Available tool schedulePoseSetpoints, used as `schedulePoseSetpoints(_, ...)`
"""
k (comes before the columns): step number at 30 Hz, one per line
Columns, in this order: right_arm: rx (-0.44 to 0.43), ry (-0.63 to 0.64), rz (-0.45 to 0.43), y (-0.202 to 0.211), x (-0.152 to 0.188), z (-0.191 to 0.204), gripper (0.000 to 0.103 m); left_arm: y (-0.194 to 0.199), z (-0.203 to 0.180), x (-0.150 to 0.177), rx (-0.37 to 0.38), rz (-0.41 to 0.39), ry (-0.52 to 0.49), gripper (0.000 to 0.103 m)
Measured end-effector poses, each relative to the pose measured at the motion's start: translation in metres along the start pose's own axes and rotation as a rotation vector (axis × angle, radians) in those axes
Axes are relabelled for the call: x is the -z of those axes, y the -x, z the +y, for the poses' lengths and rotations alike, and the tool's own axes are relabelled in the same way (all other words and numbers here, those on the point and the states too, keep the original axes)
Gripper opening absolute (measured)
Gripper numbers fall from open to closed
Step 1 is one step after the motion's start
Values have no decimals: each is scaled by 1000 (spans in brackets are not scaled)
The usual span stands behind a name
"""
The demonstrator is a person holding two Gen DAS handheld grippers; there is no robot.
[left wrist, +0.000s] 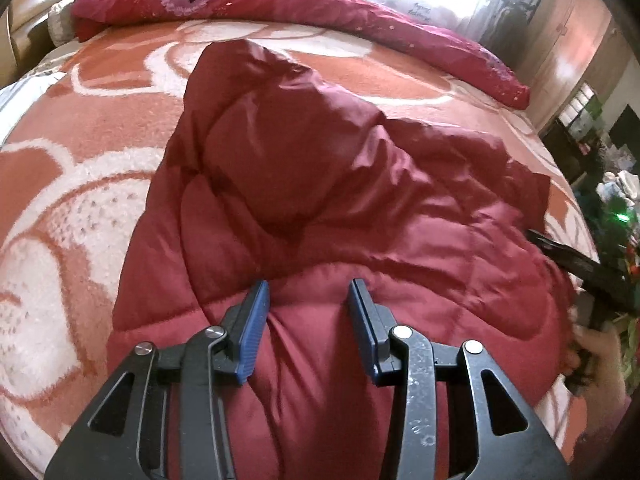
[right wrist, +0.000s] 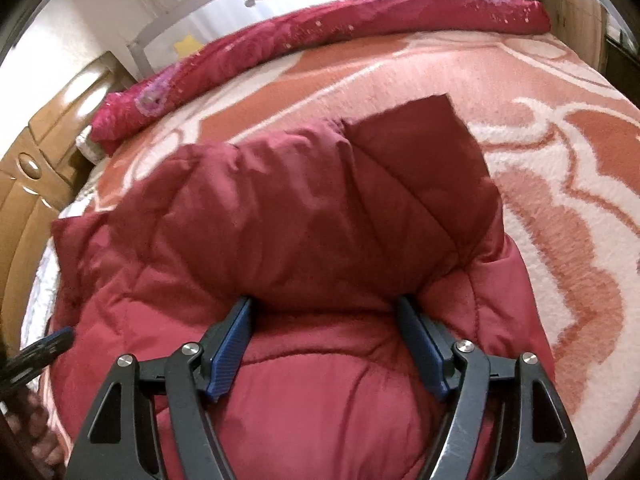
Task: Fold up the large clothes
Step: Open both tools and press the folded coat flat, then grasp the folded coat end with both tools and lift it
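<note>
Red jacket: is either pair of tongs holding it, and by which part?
Neither visibly grips the jacket. Left tongs and right tongs stand open over its near quilted part; contact cannot be told.

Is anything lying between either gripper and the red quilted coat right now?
Nothing visible. The left gripper and right gripper both sit directly over the red quilted coat, jaws apart with padded fabric bulging between them. The rolled magenta blanket lies at the far edge of the bed cover, apart from the coat.
</note>
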State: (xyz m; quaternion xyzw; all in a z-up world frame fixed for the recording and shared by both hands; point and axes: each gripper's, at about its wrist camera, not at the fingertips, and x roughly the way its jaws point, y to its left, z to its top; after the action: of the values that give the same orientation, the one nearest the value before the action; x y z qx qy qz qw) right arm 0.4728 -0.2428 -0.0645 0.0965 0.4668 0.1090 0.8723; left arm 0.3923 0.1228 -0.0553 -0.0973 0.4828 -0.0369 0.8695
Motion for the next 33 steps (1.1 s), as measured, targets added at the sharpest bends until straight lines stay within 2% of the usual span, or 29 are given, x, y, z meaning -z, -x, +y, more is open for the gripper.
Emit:
schedulePoseSetpoints(4, -42, -20, -46, 28, 11, -1, 75, -10, -8, -1, -49, -2, -33, 40)
schedulePoseSetpoints(6, -66, -28, -64, 44, 18, -3, 75, -6, -9, -1, -48, -6, -32, 40)
schedulePoseSetpoints(10, -91, -48, -95, 70, 31, -14, 81, 12, -3, 2, 28, -24, -4, 49)
schedulePoseSetpoints(13, -94, -72, -111, 84, 41, -25, 82, 29, 4, 7, 73, -44, 12, 54)
schedulePoseSetpoints(15, -95, -86, -111, 91, 46, -33, 83, 40, 8, 11, 87, -59, 14, 59)
schedulePoseSetpoints(17, -93, -94, -111, 97, 51, -40, 84, 52, 12, 15, 95, -79, 21, 72)
schedulePoseSetpoints(20, -89, -102, -106, 103, 56, -51, 85, 68, 23, 21, 107, -110, 35, 81)
schedulePoseSetpoints(25, -97, -122, -83, 101, 58, -72, 89, 75, 46, 28, 115, -104, 77, 82)
schedulePoseSetpoints(30, -124, -175, -39, 89, 62, -94, 89, 64, 85, 34, 226, -78, 205, 82)
schedulePoseSetpoints(33, -156, -204, -2, 77, 64, -103, 89, 54, 97, 37, 251, -55, 235, 82)
